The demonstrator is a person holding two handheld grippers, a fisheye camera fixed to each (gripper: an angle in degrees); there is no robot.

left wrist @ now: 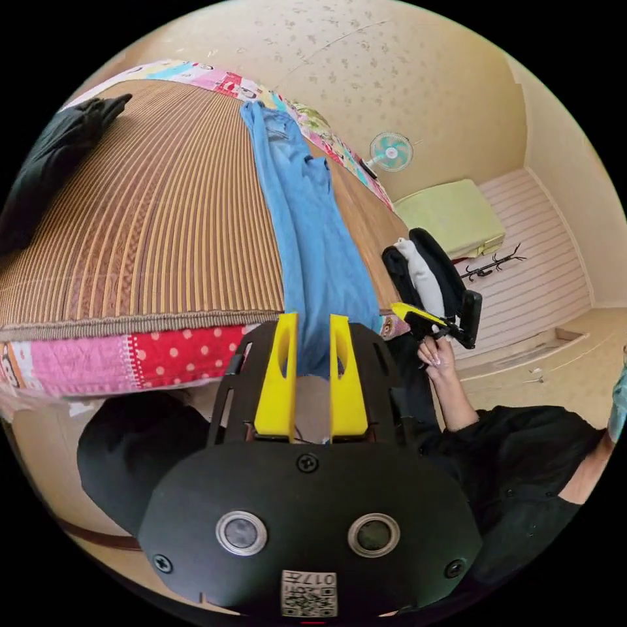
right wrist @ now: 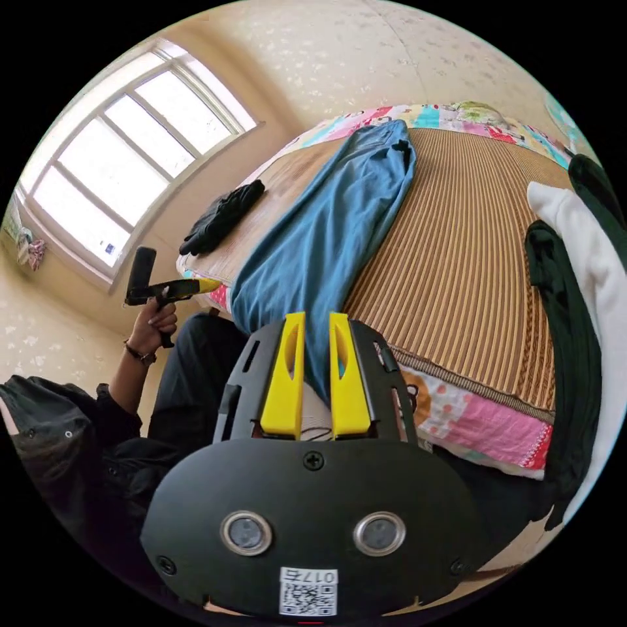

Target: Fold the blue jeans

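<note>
The blue jeans lie stretched out lengthwise on a bed's striped bamboo mat, with one end hanging over the near edge. My left gripper hovers in front of that hanging end, jaws a narrow gap apart and holding nothing. In the right gripper view the jeans run the same way across the mat. My right gripper is also slightly open and empty before the hanging end. A hand holds each gripper off the bed's edge: the right gripper and the left gripper.
A black garment lies on the mat, seen also as the black garment. White clothing and dark clothing drape at the bed's side. A fan, a window and a person in black clothes are around.
</note>
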